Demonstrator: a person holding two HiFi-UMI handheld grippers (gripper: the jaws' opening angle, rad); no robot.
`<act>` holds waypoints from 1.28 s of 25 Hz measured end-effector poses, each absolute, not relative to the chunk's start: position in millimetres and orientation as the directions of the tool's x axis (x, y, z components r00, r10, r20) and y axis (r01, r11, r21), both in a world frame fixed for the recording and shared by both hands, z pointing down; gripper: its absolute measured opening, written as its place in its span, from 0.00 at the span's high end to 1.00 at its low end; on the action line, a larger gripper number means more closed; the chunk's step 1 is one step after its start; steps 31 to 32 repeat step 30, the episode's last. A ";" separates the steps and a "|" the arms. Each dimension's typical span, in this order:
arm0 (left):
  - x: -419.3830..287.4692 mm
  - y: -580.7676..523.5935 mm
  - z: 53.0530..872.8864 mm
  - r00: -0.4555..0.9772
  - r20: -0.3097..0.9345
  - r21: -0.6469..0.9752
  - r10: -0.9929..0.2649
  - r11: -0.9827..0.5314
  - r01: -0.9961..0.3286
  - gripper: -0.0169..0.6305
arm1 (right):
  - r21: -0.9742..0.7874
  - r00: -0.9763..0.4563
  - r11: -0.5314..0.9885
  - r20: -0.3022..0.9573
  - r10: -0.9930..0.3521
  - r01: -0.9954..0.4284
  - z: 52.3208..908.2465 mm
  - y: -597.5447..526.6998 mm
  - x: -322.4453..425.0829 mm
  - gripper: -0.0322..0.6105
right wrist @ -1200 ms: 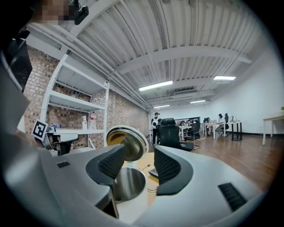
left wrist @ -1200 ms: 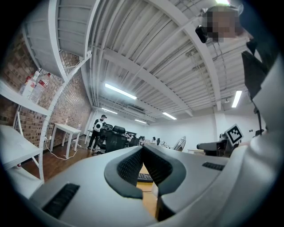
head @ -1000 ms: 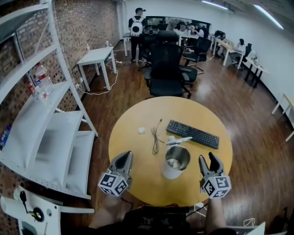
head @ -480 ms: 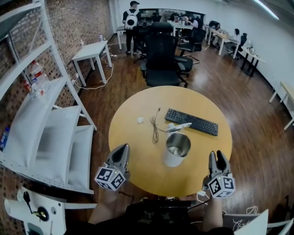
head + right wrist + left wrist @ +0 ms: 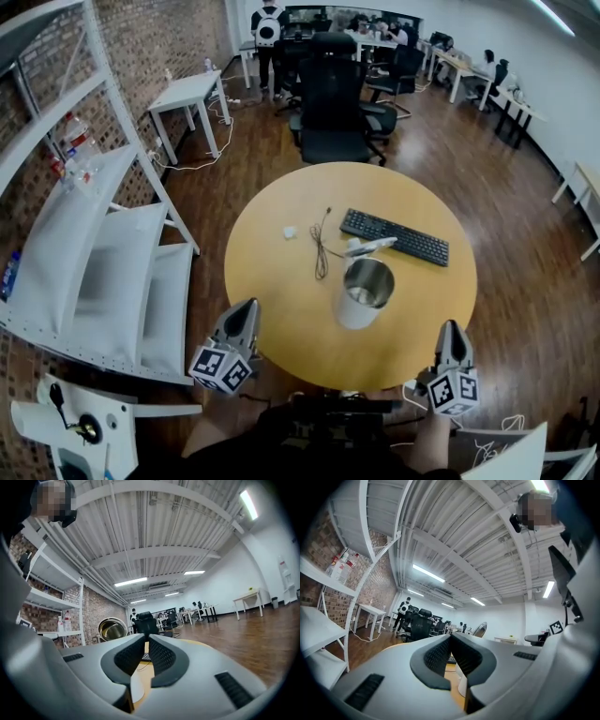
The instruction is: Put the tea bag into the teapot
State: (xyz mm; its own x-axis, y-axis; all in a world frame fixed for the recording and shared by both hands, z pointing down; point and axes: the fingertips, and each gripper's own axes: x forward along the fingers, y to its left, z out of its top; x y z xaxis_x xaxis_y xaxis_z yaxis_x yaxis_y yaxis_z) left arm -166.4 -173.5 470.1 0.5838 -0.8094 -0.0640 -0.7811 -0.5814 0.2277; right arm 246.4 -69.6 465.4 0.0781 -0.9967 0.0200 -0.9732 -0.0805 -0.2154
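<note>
The teapot (image 5: 364, 292), a white pot with an open steel mouth, stands on the round yellow table (image 5: 272, 309), right of centre. The tea bag (image 5: 290, 232), small and white, lies on the table's far left part, well away from both grippers. My left gripper (image 5: 247, 309) hovers at the table's near left edge, its jaws shut and empty (image 5: 451, 637). My right gripper (image 5: 453, 328) is off the near right edge. Its jaws are closing with nothing between them, and a thin gap remains (image 5: 146, 638). The teapot (image 5: 112, 629) shows left of the right jaws.
A black keyboard (image 5: 394, 236) lies behind the teapot with a white pen-like object (image 5: 367, 247) beside it. A thin cable (image 5: 321, 251) runs between tea bag and teapot. A white shelf rack (image 5: 94, 253) stands left, and an office chair (image 5: 336, 103) beyond the table.
Both grippers have drawn back toward me, off the table's near edge. The right gripper's jaws have gone from wide apart to nearly together. The view has shifted slightly.
</note>
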 end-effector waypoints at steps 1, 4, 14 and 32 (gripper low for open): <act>-166.9 -173.3 469.4 0.583 -0.066 0.227 -0.810 -0.581 -0.781 0.97 | -0.210 0.077 -0.078 0.015 -0.997 -0.975 462.8 -70.9 244.0 0.90; -165.8 -172.1 468.4 0.587 -0.071 0.221 -0.807 -0.586 -0.779 0.97 | -0.180 0.061 -0.061 0.003 -0.998 -0.982 456.1 -74.0 236.2 0.93; -163.8 -172.6 471.9 0.576 -0.075 0.230 -0.814 -0.577 -0.784 0.97 | -0.183 0.030 -0.029 0.002 -1.000 -0.983 463.9 -73.4 244.8 0.94; -172.8 -172.8 474.0 0.527 -0.067 0.217 -0.847 -0.528 -0.821 0.97 | -0.170 -0.008 0.003 0.028 -1.000 -0.985 469.5 -78.3 247.1 0.94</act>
